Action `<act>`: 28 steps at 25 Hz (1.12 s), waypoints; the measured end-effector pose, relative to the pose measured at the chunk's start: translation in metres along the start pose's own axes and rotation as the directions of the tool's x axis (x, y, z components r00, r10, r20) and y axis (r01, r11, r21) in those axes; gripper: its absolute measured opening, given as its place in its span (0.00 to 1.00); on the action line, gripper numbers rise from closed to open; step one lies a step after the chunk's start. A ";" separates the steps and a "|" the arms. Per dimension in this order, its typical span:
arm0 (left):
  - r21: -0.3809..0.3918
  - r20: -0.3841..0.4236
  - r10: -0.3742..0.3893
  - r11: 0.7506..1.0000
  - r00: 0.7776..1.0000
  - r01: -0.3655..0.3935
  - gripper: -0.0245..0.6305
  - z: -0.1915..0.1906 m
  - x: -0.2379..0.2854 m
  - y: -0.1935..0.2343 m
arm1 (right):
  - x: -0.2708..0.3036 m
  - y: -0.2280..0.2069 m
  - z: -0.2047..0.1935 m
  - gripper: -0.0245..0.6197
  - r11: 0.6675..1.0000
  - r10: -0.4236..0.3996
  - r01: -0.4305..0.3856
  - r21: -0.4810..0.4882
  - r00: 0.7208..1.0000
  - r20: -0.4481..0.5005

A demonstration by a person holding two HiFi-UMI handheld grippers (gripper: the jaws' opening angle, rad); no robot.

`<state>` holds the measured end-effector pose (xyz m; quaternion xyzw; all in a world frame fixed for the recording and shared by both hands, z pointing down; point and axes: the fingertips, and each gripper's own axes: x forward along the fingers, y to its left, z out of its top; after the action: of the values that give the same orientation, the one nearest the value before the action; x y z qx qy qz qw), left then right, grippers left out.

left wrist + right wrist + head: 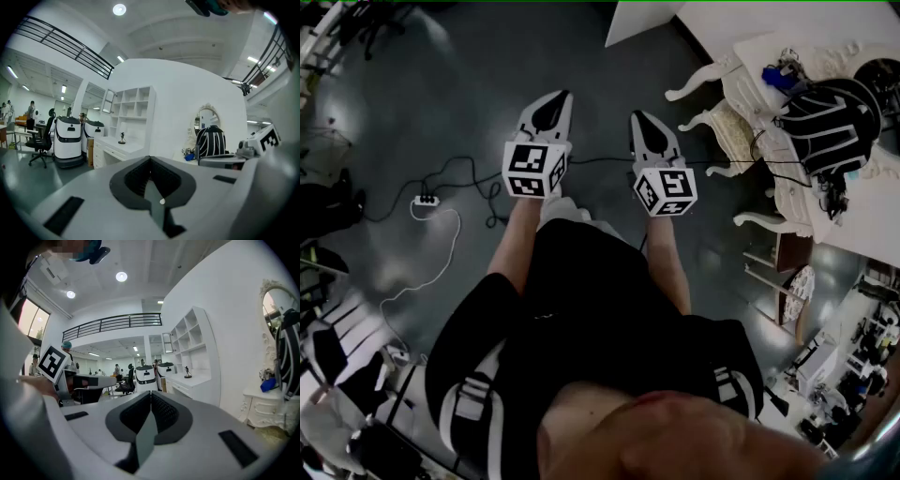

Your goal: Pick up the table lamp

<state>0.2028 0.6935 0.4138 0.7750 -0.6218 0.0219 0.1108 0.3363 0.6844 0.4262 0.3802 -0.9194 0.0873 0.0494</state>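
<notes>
Plainly, the left hand-held gripper [559, 97] and right hand-held gripper [637, 119] are seen closed, empty. A striped object [825, 117] on the surface [748, 80] cannot be identified.

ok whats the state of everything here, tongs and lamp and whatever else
left tongs: shut, nothing between them
right tongs: shut, nothing between them
table lamp: standing on the white dresser, not touched by either gripper
power strip: cables attached
</notes>
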 end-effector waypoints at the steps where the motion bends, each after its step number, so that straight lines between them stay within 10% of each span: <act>1: -0.001 0.001 -0.001 1.000 1.000 0.001 0.05 0.001 0.000 -0.002 | -0.001 -0.002 0.002 0.08 1.000 -0.005 0.005 0.001 1.000 0.001; 10: -0.024 -0.016 0.010 1.000 1.000 -0.010 0.05 -0.002 0.007 -0.007 | -0.003 -0.024 0.004 0.08 0.999 -0.029 0.029 0.033 0.999 -0.014; 28: -0.086 0.019 0.031 0.996 0.999 -0.029 0.05 0.027 0.018 0.123 | 0.129 0.043 0.038 0.08 0.999 0.036 -0.036 0.015 0.999 -0.021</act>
<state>0.0846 0.6455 0.4080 0.7603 -0.6348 -0.0109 0.1375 0.2142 0.6175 0.4037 0.3630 -0.9249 0.0992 0.0550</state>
